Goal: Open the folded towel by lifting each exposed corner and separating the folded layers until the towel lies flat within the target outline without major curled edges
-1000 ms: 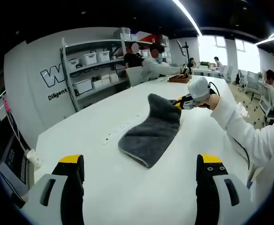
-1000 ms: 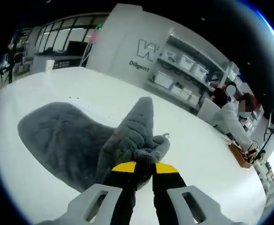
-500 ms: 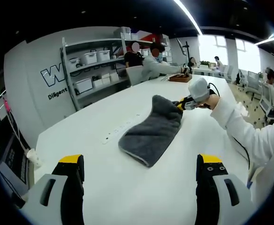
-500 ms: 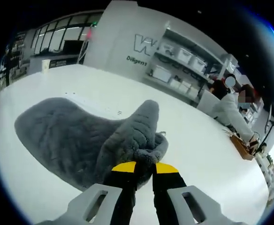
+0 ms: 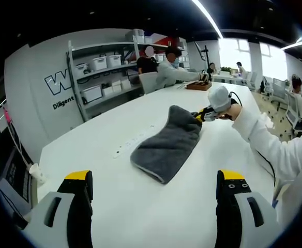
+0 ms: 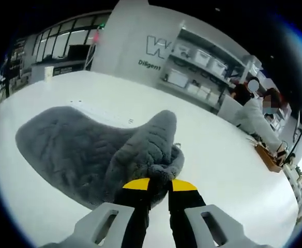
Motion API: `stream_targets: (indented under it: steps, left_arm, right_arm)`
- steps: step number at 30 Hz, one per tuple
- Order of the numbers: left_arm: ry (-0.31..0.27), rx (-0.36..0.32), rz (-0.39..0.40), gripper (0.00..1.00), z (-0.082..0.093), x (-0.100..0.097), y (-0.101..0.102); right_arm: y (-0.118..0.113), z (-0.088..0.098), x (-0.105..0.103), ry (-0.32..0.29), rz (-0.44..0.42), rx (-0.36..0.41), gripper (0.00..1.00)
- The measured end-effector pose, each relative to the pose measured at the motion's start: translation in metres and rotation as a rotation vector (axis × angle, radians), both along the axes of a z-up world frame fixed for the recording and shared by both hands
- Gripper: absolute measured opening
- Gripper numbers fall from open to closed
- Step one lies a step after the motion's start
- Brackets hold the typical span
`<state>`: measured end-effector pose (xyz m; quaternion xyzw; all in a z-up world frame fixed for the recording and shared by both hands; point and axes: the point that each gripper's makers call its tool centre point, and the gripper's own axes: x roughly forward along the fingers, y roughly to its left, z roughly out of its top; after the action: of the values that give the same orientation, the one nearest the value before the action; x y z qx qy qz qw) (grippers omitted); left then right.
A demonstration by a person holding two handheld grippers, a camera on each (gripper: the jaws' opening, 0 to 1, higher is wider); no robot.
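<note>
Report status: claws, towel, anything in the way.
Right claw shut on towel corner, lifted off table. Left claw open, short of towel. Towel part folded. Nothing in the way.

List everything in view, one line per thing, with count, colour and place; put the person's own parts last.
towel: one, grey, on the white table, one end bunched and raised where the right tongs grip it
table: one, white, long, running away from the left tongs
shelving: one unit, pale grey, by the far wall, holding white bins
wall lettering: dark letters on the pale wall left of the shelving
wooden tray: one, brown, at the table's far end
cup: one, white, off the table's near-left edge
other people: several, seated at the far end and by the windows
sleeve: one, white, behind the right tongs
left tongs: black with yellow tips, wide open, short of the towel
right tongs: black with yellow tips, shut on the towel
</note>
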<state>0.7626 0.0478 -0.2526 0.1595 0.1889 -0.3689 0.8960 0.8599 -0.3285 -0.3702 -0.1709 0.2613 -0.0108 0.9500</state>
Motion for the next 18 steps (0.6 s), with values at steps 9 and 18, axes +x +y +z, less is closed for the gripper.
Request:
stream_targets:
  steps: [9,18]
  left_arm:
    - [0.005,0.004,0.002,0.99,-0.0015,0.0018,0.0004]
    - [0.007,0.008,-0.002,0.99,-0.0028,0.001,-0.0021]
  right_arm:
    - [-0.0039,-0.0052,-0.001,0.012,-0.012,0.02,0.07]
    - [-0.0085,-0.0101,-0.0014,0.024,-0.031,0.042,0.07]
